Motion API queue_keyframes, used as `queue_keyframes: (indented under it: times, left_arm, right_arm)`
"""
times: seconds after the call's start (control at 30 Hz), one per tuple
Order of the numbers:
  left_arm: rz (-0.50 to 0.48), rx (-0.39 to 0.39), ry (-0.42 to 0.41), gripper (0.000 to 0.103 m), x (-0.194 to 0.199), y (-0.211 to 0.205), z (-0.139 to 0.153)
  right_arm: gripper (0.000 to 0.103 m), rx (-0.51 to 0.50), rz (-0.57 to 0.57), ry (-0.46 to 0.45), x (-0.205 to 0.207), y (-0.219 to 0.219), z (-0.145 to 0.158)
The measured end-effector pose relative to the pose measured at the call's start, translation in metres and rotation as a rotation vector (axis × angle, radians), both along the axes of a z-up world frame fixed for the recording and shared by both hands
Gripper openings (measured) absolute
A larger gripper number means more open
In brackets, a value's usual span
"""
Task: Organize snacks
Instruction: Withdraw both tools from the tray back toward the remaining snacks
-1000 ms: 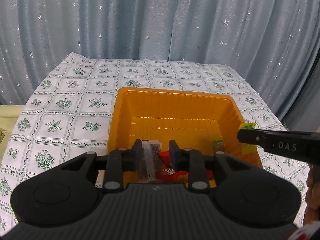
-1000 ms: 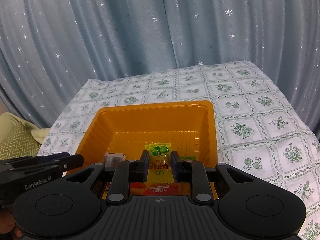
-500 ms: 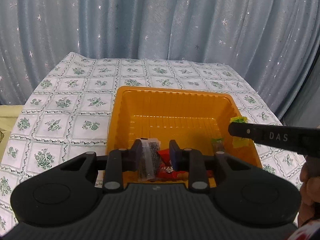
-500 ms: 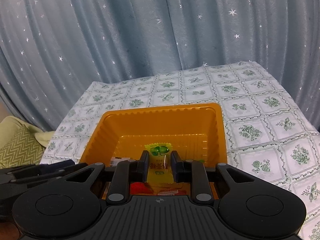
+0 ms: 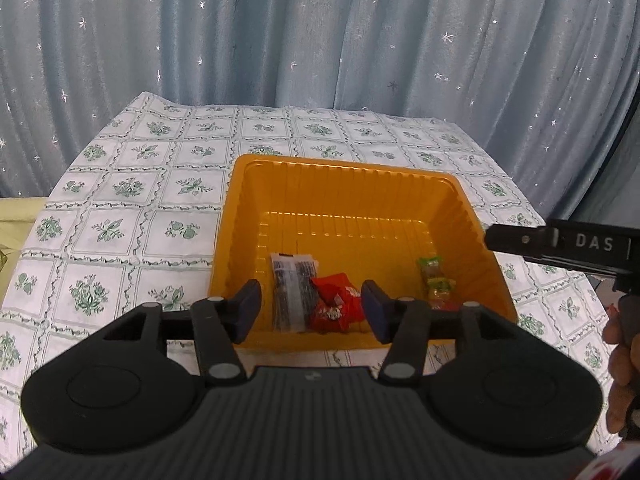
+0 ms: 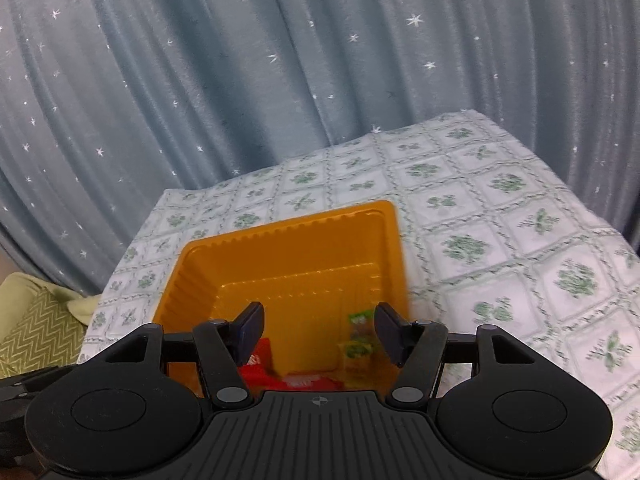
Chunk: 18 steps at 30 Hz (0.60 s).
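A: Left wrist view: left gripper fingers are opening above the orange tray; the clear packet and red packet lie inside, untouched.

B: Right wrist view: right gripper fingers are opening too, the green-yellow packet loose in the tray. I'd lift both straight up, clear of the rim.

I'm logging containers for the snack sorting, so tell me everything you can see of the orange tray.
The orange tray is a deep, rectangular tub of glossy, thin-looking plastic with ribbed walls, a rolled rim and rounded corners. It sits flat and upright on the floral tablecloth. At its near end lie a clear black-printed packet, a red wrapper and green-yellow candies; the far floor is bare. Neither pair of tongs touches it.
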State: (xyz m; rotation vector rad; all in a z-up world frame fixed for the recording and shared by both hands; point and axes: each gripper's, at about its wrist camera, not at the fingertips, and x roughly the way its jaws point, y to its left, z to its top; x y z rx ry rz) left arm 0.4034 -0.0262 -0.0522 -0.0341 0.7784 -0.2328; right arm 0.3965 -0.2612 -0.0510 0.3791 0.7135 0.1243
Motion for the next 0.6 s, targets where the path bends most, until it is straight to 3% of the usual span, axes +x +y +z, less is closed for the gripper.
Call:
queue_keyframes:
  times: [0.23,0.6]
  left_arm:
    - [0.013,-0.017,-0.018,0.059,-0.04,0.001,0.014]
    - [0.059,-0.053,-0.045,0.067,-0.139,0.014,0.041]
  right_arm:
    - [0.061,0.014,-0.04,0.008,-0.045,-0.02,0.011]
    - [0.061,0.001,-0.052,0.001,-0.143,-0.022,0.035]
